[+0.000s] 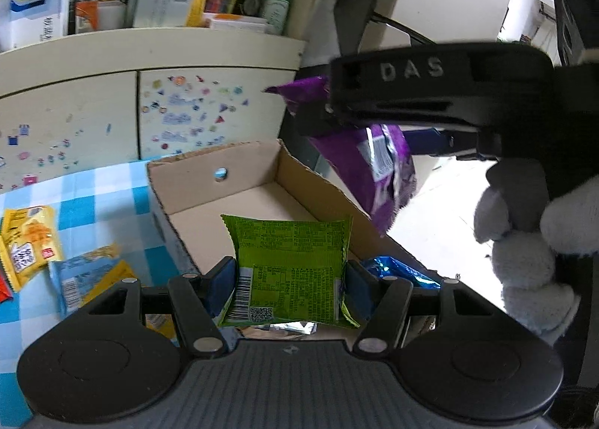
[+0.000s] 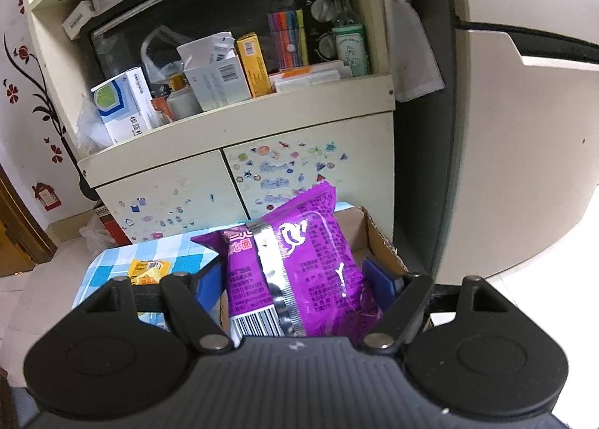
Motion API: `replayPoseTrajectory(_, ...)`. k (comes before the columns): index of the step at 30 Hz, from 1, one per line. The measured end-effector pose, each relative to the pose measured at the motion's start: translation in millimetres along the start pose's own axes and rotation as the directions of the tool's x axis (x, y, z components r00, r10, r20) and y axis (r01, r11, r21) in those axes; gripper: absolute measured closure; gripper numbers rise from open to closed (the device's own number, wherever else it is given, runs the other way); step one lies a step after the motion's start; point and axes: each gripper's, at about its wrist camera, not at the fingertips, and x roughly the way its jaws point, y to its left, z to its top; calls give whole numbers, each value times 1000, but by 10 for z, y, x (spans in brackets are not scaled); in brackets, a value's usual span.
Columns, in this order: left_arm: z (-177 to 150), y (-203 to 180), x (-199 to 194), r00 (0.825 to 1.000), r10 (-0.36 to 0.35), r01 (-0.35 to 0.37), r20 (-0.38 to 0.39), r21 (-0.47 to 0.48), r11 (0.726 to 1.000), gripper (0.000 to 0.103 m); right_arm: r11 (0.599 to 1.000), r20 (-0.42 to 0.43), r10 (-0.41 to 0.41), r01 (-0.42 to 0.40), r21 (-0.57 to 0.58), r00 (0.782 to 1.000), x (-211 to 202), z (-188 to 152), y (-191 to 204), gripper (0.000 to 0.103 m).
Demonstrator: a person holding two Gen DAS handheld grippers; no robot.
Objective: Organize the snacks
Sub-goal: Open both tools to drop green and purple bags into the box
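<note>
My left gripper [image 1: 288, 277] is shut on a green snack packet [image 1: 290, 264], held upright over the near end of an open cardboard box [image 1: 209, 161]. A blue foil packet [image 1: 397, 271] lies in the box beside it. My right gripper [image 2: 299, 279] is shut on a purple snack packet [image 2: 299, 264], above the box's right corner [image 2: 374, 238]. In the left wrist view that purple packet [image 1: 378, 170] hangs under the other gripper's black body [image 1: 441, 91], over the box's right wall, with a gloved hand [image 1: 524, 249] behind it.
The box sits on a blue-and-white checked tablecloth [image 1: 97, 189] with loose yellow packets [image 1: 30, 245] and a light-blue packet [image 1: 90, 275] on the left. A cream cabinet with stickered doors [image 2: 239, 181] and cluttered shelf stands behind. A white appliance [image 2: 524, 166] is on the right.
</note>
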Motion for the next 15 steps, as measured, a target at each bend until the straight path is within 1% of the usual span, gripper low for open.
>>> replayPoseTrajectory(3,-33,-46,66,1000,-6,6,-8,12,1000,34,1000,-5,-7,7,11,1000,29,5,-4,25)
replayPoseTrajectory(4,-45,-63,83,1000,-7,7,-7,15,1000,31,1000,-5,-11,11,16,1000,38,4,-13,24)
replayPoseTrajectory(6,-70,-107,99,1000,-6,6,-5,31,999,23,999,-4,-22,22,34,1000,52,1,-33,24)
replayPoseTrajectory(7,-78,-124,90,1000,-6,6,3,39,999,16,999,-5,-26,26,44,1000,57,1,-48,22)
replayPoseTrajectory(8,-81,-140,74,1000,-4,4,10,46,999,13,998,-4,-25,25,56,1000,62,2,-63,18)
replayPoseTrajectory(10,-63,-137,58,1000,6,-7,14,47,999,12,997,4,-20,19,78,1000,47,3,-97,14)
replayPoseTrajectory(15,4,-13,-35,999,23,-23,28,-6,1000,7,994,16,-9,7,109,1000,37,9,-134,13)
